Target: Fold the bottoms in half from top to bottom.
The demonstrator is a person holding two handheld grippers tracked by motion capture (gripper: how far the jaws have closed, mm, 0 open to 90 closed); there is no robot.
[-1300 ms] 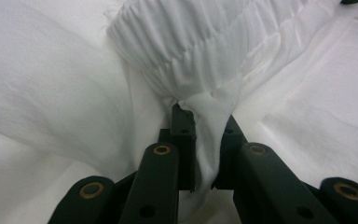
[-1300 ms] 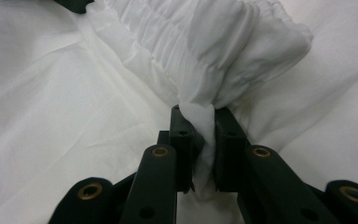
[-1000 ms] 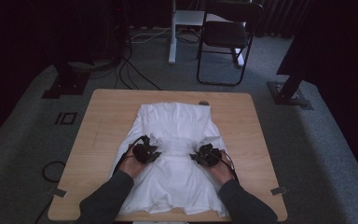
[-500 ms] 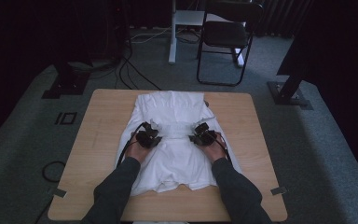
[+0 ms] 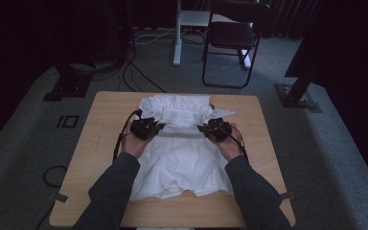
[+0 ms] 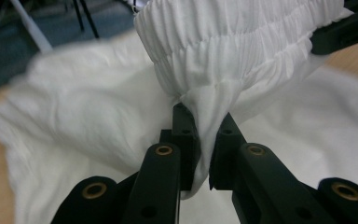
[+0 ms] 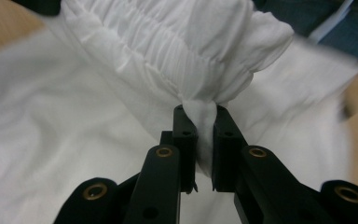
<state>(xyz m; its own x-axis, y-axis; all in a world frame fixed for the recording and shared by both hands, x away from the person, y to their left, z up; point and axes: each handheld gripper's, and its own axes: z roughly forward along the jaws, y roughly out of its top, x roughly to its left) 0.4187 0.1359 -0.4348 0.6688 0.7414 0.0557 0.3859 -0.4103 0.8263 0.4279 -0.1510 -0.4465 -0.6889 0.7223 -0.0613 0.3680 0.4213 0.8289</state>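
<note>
High view first: your tabletop [image 5: 100, 143] is a pale wood-grain slab on grey carpet, with a dark folding chair [image 5: 232, 36] and a white stand leg [image 5: 176, 33] beyond its far edge, black cables [image 5: 134, 72] trailing over the floor on the far left, and dark stand feet at both sides. None of these touches the white garment [image 5: 182, 158], which lies along the middle of the tabletop, its near hem close to your edge. Your sleeved forearms come in from the bottom and cover the cloth's near corners. You have the left claw [image 5: 159, 128] and the right claw [image 5: 202, 129] at the two ends of the gathered band, which runs taut and lifted between them; the far part of the cloth is bunched in soft folds behind it.

Left gripper view: the garment is thin, matte white fabric, and its elastic waistband [image 6: 242, 42] is finely ribbed with close pleats. Your left claw's black jaws stand narrow, pinching a tuck of cloth just below the band. More cloth, blurred, lies beneath, with bare wood at the left edge. The other claw's black jaw tip shows at the top right on the band.

Right gripper view: the same ribbed band [image 7: 168, 42] bulges above your right claw, whose jaws have just been closing and now clamp a small fold of white cloth between the pads. Blurred fabric spreads below, with wood at the upper left and right.
</note>
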